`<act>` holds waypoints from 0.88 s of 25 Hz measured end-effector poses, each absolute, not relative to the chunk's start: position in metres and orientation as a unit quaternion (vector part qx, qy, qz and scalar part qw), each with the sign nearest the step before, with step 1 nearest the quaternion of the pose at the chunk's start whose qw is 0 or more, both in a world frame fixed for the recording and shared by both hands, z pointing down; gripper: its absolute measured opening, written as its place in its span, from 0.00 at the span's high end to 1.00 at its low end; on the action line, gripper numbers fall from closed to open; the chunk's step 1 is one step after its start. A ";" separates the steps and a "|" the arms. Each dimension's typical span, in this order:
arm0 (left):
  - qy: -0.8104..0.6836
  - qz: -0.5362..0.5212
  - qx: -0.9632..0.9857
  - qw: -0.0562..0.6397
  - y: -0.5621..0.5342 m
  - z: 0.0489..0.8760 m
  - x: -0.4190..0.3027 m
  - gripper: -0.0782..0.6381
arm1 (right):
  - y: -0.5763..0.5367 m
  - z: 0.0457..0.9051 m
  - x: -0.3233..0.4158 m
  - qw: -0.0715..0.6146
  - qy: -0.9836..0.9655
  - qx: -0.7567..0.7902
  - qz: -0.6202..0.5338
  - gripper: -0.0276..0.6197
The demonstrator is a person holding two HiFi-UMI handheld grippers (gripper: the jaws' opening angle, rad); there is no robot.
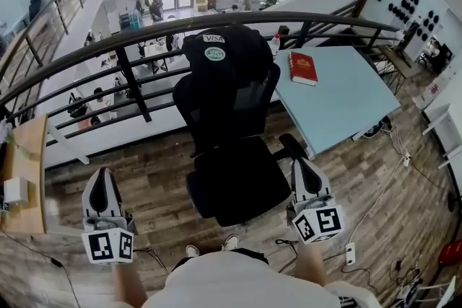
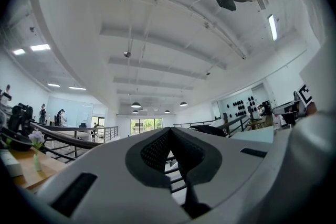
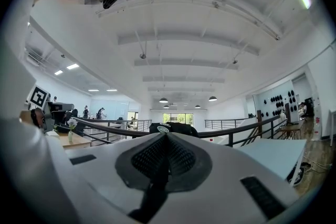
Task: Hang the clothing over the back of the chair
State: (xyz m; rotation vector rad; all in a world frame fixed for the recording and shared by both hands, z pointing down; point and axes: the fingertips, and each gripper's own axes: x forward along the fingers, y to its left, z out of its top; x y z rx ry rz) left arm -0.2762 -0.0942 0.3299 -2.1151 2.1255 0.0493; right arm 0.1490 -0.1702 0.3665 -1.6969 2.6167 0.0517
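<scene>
A black office chair (image 1: 234, 155) stands in the middle of the head view, facing me. Black clothing (image 1: 220, 50) with round and oblong patches lies draped over the top of its backrest; it also shows far off as a dark clothing hump (image 3: 170, 127) past the right jaws. My left gripper (image 1: 103, 171) hovers left of the seat, jaws together, nothing between them. My right gripper (image 1: 302, 162) hangs just right of the seat by the armrest (image 1: 291, 146), jaws also together and empty. In the gripper views the left gripper (image 2: 169, 131) and the right gripper (image 3: 165, 136) point level across the room.
A dark railing (image 1: 144, 32) runs behind the chair above a drop to a lower floor. A light-blue table (image 1: 346, 108) at the right carries a red book (image 1: 303, 68). A wooden desk (image 1: 25, 177) stands at the left. Cables and a power strip (image 1: 350, 254) lie on the wooden floor.
</scene>
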 end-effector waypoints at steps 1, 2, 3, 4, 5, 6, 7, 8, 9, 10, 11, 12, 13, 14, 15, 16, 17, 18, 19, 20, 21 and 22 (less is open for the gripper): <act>0.706 0.015 -0.704 0.073 -0.095 0.330 -0.276 0.86 | -0.170 0.366 0.147 0.012 0.840 -0.543 0.016 0.93; 0.706 0.013 -0.705 0.075 -0.096 0.330 -0.276 0.86 | -0.169 0.366 0.144 0.012 0.841 -0.541 0.016 0.93; 0.705 0.012 -0.705 0.076 -0.096 0.330 -0.276 0.86 | -0.169 0.366 0.141 0.013 0.842 -0.539 0.016 0.93; 0.703 0.012 -0.707 0.076 -0.097 0.331 -0.276 0.86 | -0.168 0.367 0.139 0.012 0.842 -0.539 0.016 0.93; 0.702 0.013 -0.708 0.075 -0.098 0.331 -0.276 0.86 | -0.168 0.367 0.138 0.012 0.842 -0.538 0.015 0.93; 0.701 0.014 -0.709 0.074 -0.099 0.332 -0.276 0.86 | -0.167 0.368 0.137 0.011 0.842 -0.539 0.014 0.93; 0.701 0.015 -0.710 0.073 -0.100 0.332 -0.277 0.86 | -0.167 0.369 0.137 0.010 0.842 -0.539 0.013 0.93; 0.700 0.015 -0.710 0.072 -0.101 0.332 -0.277 0.86 | -0.166 0.369 0.136 0.009 0.842 -0.539 0.013 0.93; 0.700 0.015 -0.711 0.072 -0.102 0.332 -0.278 0.86 | -0.166 0.369 0.135 0.008 0.842 -0.539 0.013 0.93; 0.699 0.015 -0.711 0.073 -0.103 0.331 -0.278 0.86 | -0.165 0.368 0.134 0.008 0.842 -0.539 0.013 0.93; 0.698 0.016 -0.712 0.073 -0.104 0.331 -0.278 0.86 | -0.165 0.368 0.133 0.007 0.842 -0.539 0.014 0.93; 0.697 0.018 -0.713 0.072 -0.105 0.332 -0.278 0.86 | -0.164 0.368 0.130 0.005 0.843 -0.538 0.016 0.93; 0.696 0.019 -0.714 0.072 -0.105 0.332 -0.277 0.86 | -0.164 0.368 0.127 0.004 0.844 -0.536 0.018 0.93; 0.695 0.020 -0.715 0.071 -0.105 0.332 -0.277 0.86 | -0.162 0.369 0.124 0.002 0.846 -0.533 0.022 0.93; 0.694 0.020 -0.716 0.071 -0.105 0.333 -0.277 0.86 | -0.161 0.369 0.121 0.000 0.848 -0.530 0.023 0.93; 0.694 0.019 -0.717 0.070 -0.105 0.334 -0.277 0.86 | -0.160 0.369 0.118 -0.001 0.849 -0.528 0.024 0.93; 0.693 0.019 -0.718 0.069 -0.105 0.334 -0.277 0.86 | -0.159 0.369 0.116 -0.001 0.850 -0.526 0.023 0.93; 0.692 0.019 -0.718 0.068 -0.104 0.334 -0.277 0.86 | -0.158 0.370 0.115 -0.001 0.851 -0.525 0.021 0.93; 0.691 0.020 -0.719 0.067 -0.104 0.334 -0.278 0.86 | -0.157 0.369 0.114 -0.002 0.851 -0.525 0.021 0.93; 0.691 0.020 -0.720 0.067 -0.103 0.334 -0.278 0.86 | -0.155 0.369 0.113 -0.002 0.851 -0.525 0.021 0.93; 0.690 0.020 -0.720 0.066 -0.102 0.333 -0.279 0.86 | -0.154 0.368 0.112 -0.001 0.851 -0.524 0.022 0.93; 0.690 0.020 -0.721 0.066 -0.101 0.333 -0.279 0.86 | -0.153 0.367 0.110 0.000 0.851 -0.524 0.023 0.93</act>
